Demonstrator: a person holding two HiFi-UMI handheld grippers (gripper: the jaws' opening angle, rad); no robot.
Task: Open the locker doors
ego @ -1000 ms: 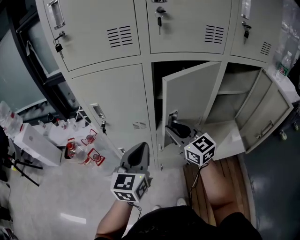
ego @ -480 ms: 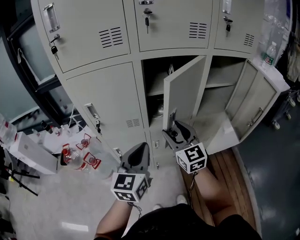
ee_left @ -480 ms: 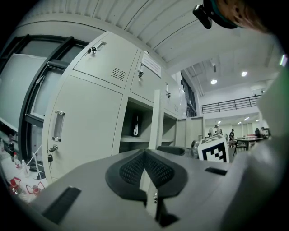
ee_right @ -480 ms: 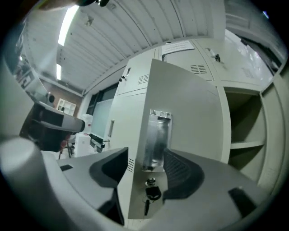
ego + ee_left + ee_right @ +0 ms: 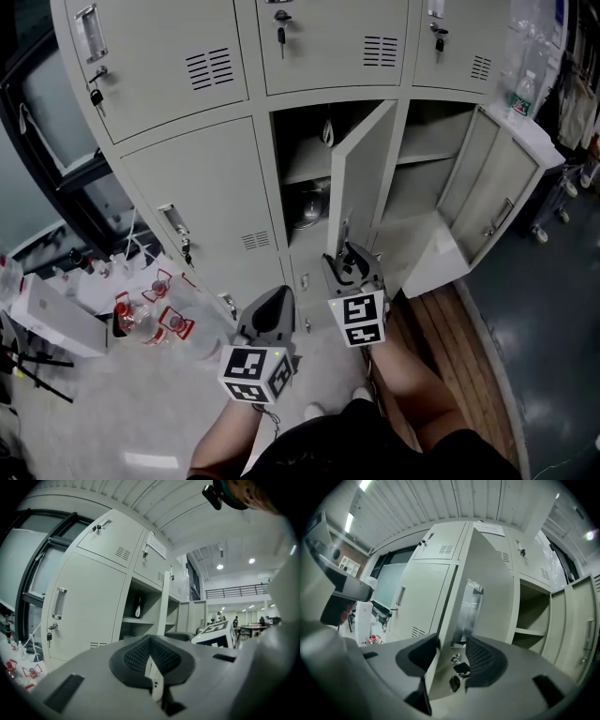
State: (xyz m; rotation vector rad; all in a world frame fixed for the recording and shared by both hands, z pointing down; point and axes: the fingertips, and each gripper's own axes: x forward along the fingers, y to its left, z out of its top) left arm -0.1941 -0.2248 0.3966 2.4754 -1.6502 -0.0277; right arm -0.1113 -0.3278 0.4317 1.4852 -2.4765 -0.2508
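The lower middle locker door [image 5: 361, 178] [image 5: 487, 588] stands swung out, its free edge toward me. My right gripper [image 5: 349, 261] [image 5: 452, 651] straddles that edge just below the metal handle [image 5: 469, 609], where keys [image 5: 459, 670] hang. Its jaws opened wide and have just been closing a little; the pads do not clamp the door. Lower left of it, my left gripper [image 5: 272, 314] [image 5: 150, 654] is shut on nothing and points at the closed lower left door [image 5: 202, 183] [image 5: 84, 606]. The lower right door [image 5: 492, 192] hangs wide open.
The three upper lockers [image 5: 323, 42] are closed, with keys in their locks. A pack of bottles [image 5: 150, 314] and a white box [image 5: 52, 314] lie on the floor at left. Wooden boards [image 5: 455, 328] run under the right lockers. The person's legs are below.
The middle door has swung further out and now shows more edge-on. My right gripper has followed it leftward, turned, and opened its jaws. The left gripper looks almost unmoved.
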